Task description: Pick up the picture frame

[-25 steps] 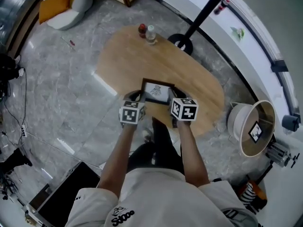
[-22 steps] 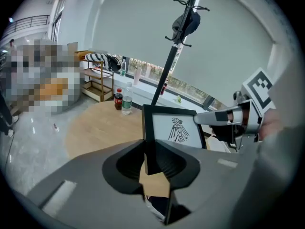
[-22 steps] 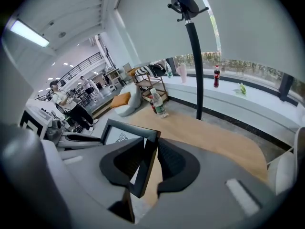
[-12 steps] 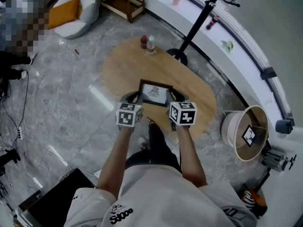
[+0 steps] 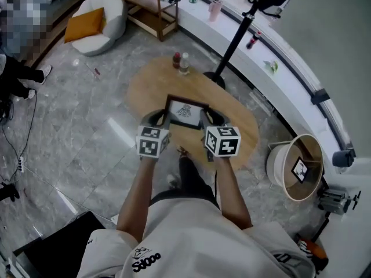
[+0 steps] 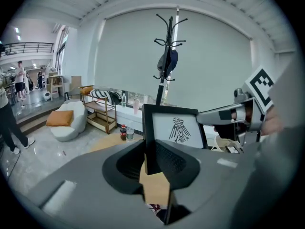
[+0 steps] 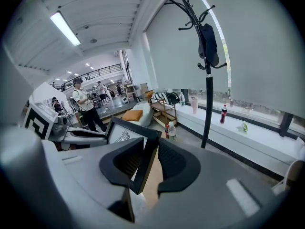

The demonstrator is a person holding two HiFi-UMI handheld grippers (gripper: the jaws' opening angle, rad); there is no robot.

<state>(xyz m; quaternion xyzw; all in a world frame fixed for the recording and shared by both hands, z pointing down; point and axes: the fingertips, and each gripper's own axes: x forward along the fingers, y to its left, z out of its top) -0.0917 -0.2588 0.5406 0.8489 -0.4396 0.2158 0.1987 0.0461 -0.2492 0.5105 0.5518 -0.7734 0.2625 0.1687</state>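
The picture frame [image 5: 186,112], dark-edged around a white print of a black bird figure, hangs in the air above the oval wooden table [image 5: 235,120]. My left gripper [image 5: 157,119] is shut on its left edge and my right gripper [image 5: 210,119] on its right edge. In the left gripper view the frame [image 6: 177,128] stands upright, its left rail pinched in the left gripper [image 6: 150,159]. The right gripper view shows the frame [image 7: 125,133] edge-on, its right rail clamped in the right gripper [image 7: 150,161]. Each view shows the opposite gripper across the frame.
Two bottles [image 5: 179,61] stand at the table's far end. A black coat stand [image 5: 232,45] rises behind the table by a white window ledge. A white round bin [image 5: 295,167] sits on the floor at right. A pouf with an orange cushion [image 5: 93,22] and a wooden shelf [image 5: 152,7] are far left.
Both grippers have risen together with the picture frame held between them. The table and floor now lie farther below, and the frame has tilted more upright.
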